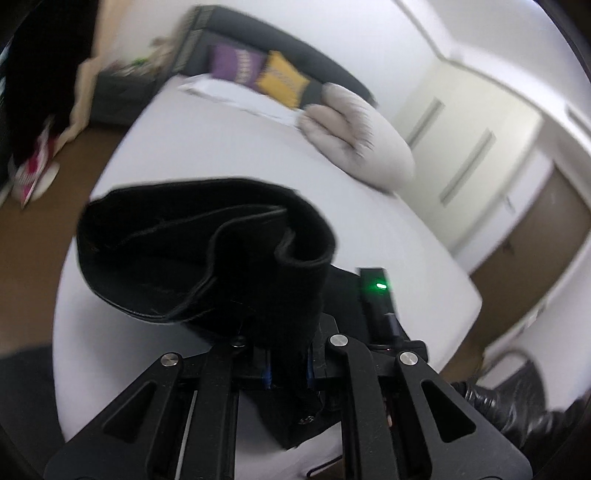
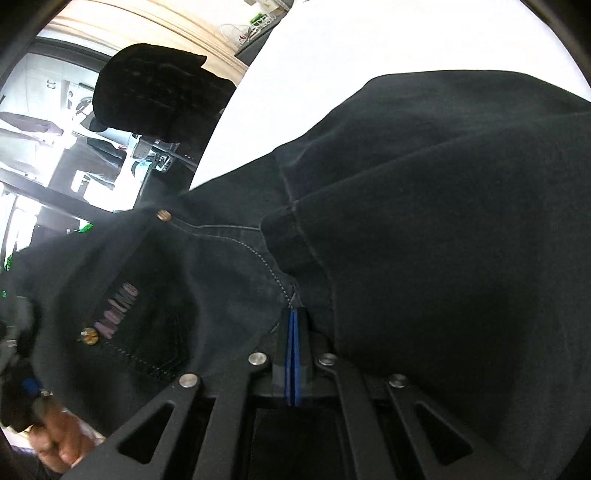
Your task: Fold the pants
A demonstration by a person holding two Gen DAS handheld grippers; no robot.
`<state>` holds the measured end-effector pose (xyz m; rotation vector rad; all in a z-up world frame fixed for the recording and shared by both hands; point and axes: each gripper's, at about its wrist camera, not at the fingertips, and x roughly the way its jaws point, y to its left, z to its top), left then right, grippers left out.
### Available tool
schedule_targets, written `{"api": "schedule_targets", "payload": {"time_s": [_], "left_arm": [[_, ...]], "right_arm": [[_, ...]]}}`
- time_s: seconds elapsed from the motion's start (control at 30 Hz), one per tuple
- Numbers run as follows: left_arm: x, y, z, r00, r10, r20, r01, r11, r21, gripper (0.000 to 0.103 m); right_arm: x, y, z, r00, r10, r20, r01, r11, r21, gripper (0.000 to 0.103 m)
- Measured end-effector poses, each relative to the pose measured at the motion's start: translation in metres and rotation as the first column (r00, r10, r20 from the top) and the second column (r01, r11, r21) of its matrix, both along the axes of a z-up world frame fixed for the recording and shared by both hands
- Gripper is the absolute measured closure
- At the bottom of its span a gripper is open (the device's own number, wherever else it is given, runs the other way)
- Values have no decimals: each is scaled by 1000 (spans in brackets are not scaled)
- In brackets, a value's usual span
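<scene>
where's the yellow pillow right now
In the left wrist view the yellow pillow leans on the dark headboard at the far end of the bed, between a purple pillow and a fluffy grey cushion.

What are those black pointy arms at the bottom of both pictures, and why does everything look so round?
Those are two grabbing tools, one in each of a person's hands. A tiny camera on each bends the picture like a fishbowl. The left tool is pinching a bunched piece of the black pants above a white bed with pillows. The right tool is squeezed shut at a seam of the same pants, which lie on the bed.
</scene>
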<state>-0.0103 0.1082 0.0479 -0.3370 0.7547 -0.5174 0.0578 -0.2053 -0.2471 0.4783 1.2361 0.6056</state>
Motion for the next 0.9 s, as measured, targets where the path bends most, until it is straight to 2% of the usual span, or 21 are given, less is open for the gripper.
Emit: {"api": "schedule_targets", "payload": {"time_s": [0.1, 0.17, 0.2, 0.23, 0.3, 0.37, 0.47, 0.53, 0.63, 0.7, 0.77, 0.8, 0.83, 0.9], "left_arm": [[0, -46, 5, 995, -98, 32, 95, 992, 84, 94], [-2, -73, 3, 988, -145, 47, 139, 983, 124, 94], [-3, -87, 3, 983, -174, 58, 164, 974, 153, 94], [-5, -98, -1, 978, -197, 62, 184, 968, 172, 94], [-9, -124, -6, 966, -251, 59, 233, 949, 212, 94], [-13, -148, -15, 953, -300, 48, 280, 928, 245, 94], [-19, -183, -33, 929, -369, 30, 344, 889, 301, 94], [-24, -205, -41, 916, -400, 20, 368, 860, 355, 95], [-22, -227, -48, 909, -416, 1, 380, 832, 404, 95], [-24, -236, -54, 904, -427, -9, 387, 809, 443, 95], [-28, -251, -59, 897, -441, -18, 400, 796, 455, 95], [-30, -258, -59, 892, -453, -15, 408, 788, 462, 95], [-33, -267, -59, 886, -464, -4, 409, 776, 480, 96], [-39, -278, -64, 880, -475, 6, 403, 752, 521, 96]], "right_arm": [[2, -10, 7, 1000, 3, -12, -2, 999, 40, 103], [-1, -24, 19, 1000, -10, -7, 10, 996, 93, 96], [-3, -43, 34, 998, -46, 32, 40, 984, 174, 82], [-5, -57, 42, 996, -70, 51, 56, 970, 235, 58], [-5, -92, 53, 991, -121, 59, 91, 926, 368, 29], [-3, -118, 53, 990, -133, 38, 102, 891, 442, 26], [-2, -139, 49, 990, -139, -8, 126, 870, 477, 21], [-3, -147, 47, 990, -139, -8, 125, 859, 497, 21], [-6, -140, 52, 993, -120, -1, 105, 865, 491, 18], [-9, -129, 63, 995, -98, 10, 83, 886, 456, 13], [-11, -126, 77, 997, -57, 44, 32, 902, 431, 13], [-13, -123, 84, 997, -39, 64, 8, 905, 425, 10], [-14, -120, 89, 996, -21, 81, -13, 916, 401, 4], [-12, -114, 92, 995, 10, 100, -40, 952, 303, 3]]}}
